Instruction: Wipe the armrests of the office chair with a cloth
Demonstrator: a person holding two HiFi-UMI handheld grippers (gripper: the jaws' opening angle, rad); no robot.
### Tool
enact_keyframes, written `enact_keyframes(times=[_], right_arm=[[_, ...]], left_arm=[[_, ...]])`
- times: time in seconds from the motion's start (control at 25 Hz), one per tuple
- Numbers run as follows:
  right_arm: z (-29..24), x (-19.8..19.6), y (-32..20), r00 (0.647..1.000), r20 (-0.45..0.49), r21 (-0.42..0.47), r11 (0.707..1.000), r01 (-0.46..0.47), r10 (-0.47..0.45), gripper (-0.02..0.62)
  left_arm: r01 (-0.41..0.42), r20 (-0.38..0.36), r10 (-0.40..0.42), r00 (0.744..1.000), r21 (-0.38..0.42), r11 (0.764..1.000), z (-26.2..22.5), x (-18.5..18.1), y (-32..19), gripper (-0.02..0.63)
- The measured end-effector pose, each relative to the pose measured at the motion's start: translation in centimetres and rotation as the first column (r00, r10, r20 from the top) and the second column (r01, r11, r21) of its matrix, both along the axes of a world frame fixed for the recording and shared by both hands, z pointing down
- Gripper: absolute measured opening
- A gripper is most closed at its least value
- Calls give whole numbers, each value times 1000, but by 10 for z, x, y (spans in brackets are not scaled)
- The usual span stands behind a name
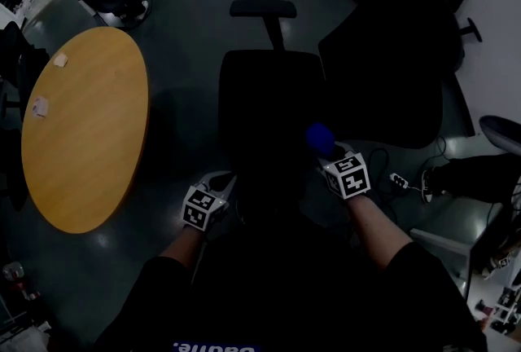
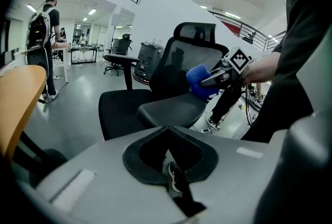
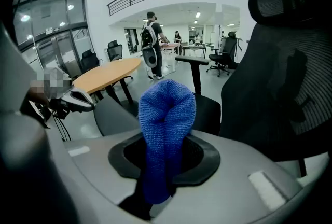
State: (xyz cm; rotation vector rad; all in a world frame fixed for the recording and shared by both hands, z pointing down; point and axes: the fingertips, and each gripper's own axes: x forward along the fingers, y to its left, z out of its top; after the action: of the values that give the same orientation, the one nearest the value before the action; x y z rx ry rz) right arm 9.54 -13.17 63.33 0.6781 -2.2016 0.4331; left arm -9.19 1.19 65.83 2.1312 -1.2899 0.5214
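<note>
The right gripper is clamped on the bunched blue cloth, which sits over one end of a gray armrest of the office chair. The left gripper is closed on nothing. Only a narrow fold looks pinched, so hard rubbing could drag it loose. With nothing steadying the chair, it may swivel away, leaving the 2 armrests half-wiped.

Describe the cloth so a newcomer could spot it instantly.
Find the black mesh-backed office chair beside the round wooden table. At the chair's side, the right gripper clamps a blue knitted cloth, the only bright blue thing here.
</note>
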Motion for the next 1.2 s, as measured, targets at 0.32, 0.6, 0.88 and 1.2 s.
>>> enact_keyframes(times=[0.32, 0.6, 0.88, 1.2], right_arm=[[11, -53, 11, 992, -67, 0, 994, 109, -109, 109], [10, -137, 42, 972, -42, -2, 973, 230, -230, 109], [7, -207, 78, 921, -44, 13, 922, 387, -386, 109], [0, -245, 125, 857, 25, 4, 857, 515, -514, 109]], left_arm=[[-6, -47, 7, 999, 21, 1000, 3, -2, 0, 18], [-18, -95, 20, 995, 21, 1000, 3, -1, 3, 18], [-25, -107, 26, 994, 6, 1000, 11, -16, 12, 18], [-30, -104, 30, 994, 2, 1000, 16, -33, 8, 18]])
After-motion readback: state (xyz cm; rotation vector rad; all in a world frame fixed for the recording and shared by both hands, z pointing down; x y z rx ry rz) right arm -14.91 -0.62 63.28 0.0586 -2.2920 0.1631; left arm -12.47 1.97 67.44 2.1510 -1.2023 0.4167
